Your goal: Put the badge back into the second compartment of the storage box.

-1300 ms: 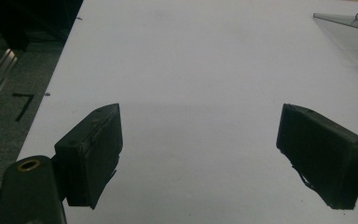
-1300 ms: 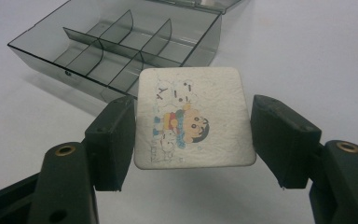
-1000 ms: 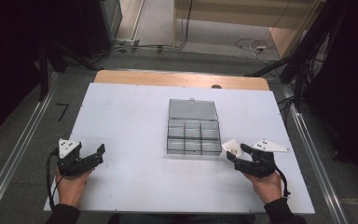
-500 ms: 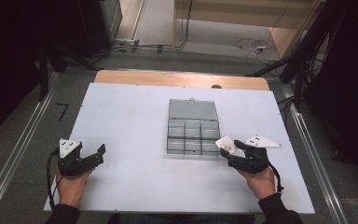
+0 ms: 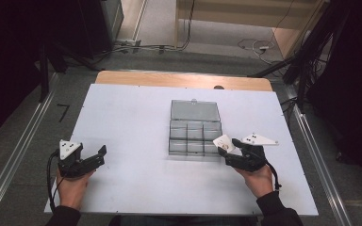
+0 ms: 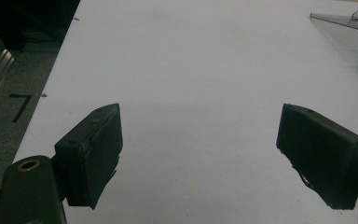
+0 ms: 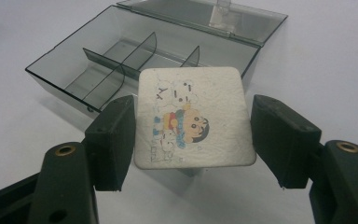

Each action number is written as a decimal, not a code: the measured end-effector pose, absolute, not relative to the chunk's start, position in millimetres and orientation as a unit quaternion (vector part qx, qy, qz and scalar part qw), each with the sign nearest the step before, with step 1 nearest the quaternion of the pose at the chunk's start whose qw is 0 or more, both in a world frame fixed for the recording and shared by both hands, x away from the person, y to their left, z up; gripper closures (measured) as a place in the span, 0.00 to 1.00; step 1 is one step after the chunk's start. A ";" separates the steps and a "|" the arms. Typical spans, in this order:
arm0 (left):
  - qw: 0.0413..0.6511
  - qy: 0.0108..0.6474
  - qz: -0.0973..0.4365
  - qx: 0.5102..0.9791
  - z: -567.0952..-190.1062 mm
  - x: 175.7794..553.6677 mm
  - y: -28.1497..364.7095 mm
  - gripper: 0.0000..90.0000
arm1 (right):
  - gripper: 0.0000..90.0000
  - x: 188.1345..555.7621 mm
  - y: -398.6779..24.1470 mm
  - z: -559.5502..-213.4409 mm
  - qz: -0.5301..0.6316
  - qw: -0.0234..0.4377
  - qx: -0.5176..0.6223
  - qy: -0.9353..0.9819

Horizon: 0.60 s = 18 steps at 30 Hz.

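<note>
My right claw is clenched on a small white square tile with a cartoon figure printed on it; in the right gripper view the two pads press its left and right edges and the tile sits flat between them, face up. Over the last second I have carried it leftward across the table, from well out near the right edge to just beside the near right corner of the clear compartment box. In the high view the tile now hangs just off that corner, not yet over any cell, and I cannot tell whether it touches the wall. The box stands open, its lid laid back on the far side, and the cells I can see through the smoky plastic look empty. My left claw has stayed put near the left edge of the table, jaws spread wide with nothing between them; the left gripper view looks along them over bare white surface, with the box lid just at the upper right. I judge the carry is nearly over: what remains is to bring the tile on over a near cell, lower it and let go. The tile looks about as wide as one cell, so I would line it up squarely before releasing, or it may catch on a divider and sit tilted.
</note>
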<state>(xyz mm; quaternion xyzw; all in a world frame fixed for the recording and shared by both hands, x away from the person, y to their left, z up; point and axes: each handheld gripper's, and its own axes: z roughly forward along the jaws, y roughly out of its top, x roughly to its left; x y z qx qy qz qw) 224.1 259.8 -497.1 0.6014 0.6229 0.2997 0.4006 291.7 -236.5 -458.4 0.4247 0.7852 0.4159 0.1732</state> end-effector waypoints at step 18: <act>0.403 0.618 0.302 0.603 -495.9 223.9 257.9 0.16 | 0.35 307.8 -210.1 -461.0 0.408 0.170 0.413 0.797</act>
